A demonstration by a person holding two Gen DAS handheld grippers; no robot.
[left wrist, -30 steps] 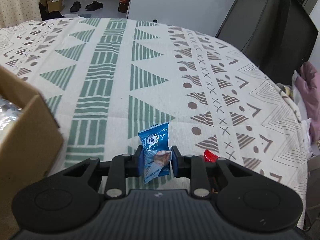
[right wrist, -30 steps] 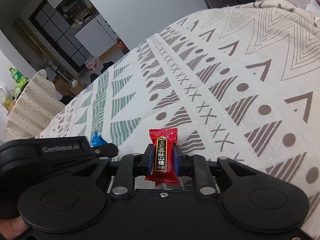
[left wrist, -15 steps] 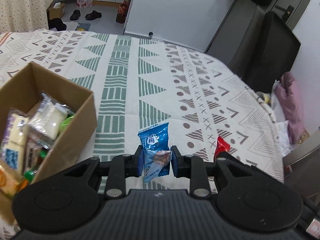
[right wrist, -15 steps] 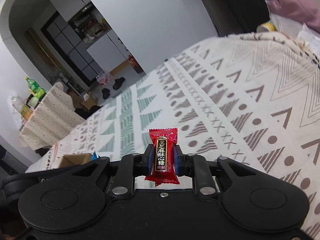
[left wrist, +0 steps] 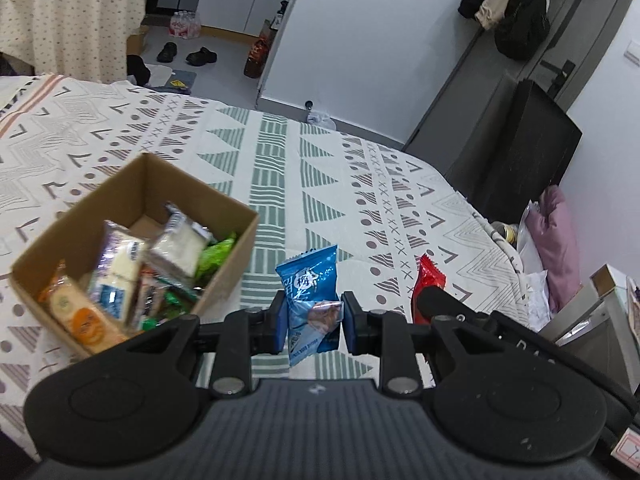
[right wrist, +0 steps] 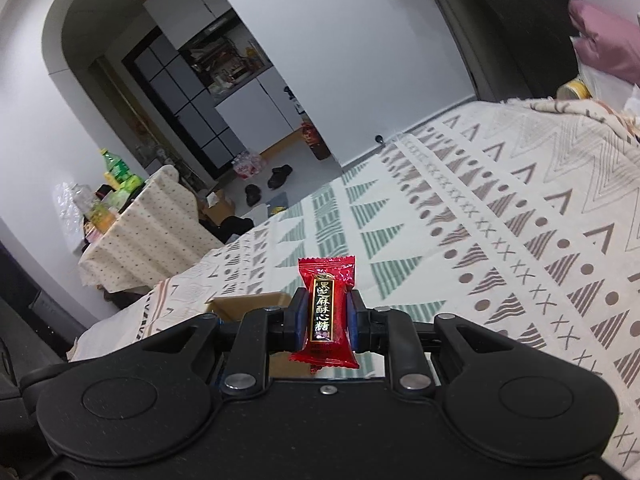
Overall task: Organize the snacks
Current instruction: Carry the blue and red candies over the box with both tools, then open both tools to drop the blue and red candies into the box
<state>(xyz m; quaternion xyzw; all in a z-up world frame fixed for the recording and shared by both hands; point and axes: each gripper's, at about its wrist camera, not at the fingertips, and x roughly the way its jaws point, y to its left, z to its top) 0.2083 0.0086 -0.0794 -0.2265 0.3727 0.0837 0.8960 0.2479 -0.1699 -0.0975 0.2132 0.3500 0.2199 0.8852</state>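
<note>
My left gripper (left wrist: pixel 312 326) is shut on a blue snack packet (left wrist: pixel 310 300), held upright above the patterned tablecloth (left wrist: pixel 328 184). Left of it stands an open cardboard box (left wrist: pixel 168 184) with several wrapped snacks inside. My right gripper (right wrist: pixel 323 320) is shut on a red candy (right wrist: pixel 326 308) with gold lettering, raised over the table. In the left wrist view that red candy (left wrist: pixel 428 284) shows just right of the blue packet, with the right gripper's black body below it. A corner of the box (right wrist: pixel 248 306) peeks out behind the right gripper's left finger.
The table's far edge drops to a grey floor with shoes (left wrist: pixel 186 54) and bottles. A dark cabinet (left wrist: pixel 516 152) and pink cloth (left wrist: pixel 556 240) lie off the right edge. A second cloth-covered table (right wrist: pixel 144 224) with drinks stands at the back left.
Both grippers have risen with their snacks still clamped. The left wrist view has pulled back and the whole box with its contents has come into sight at the left.
</note>
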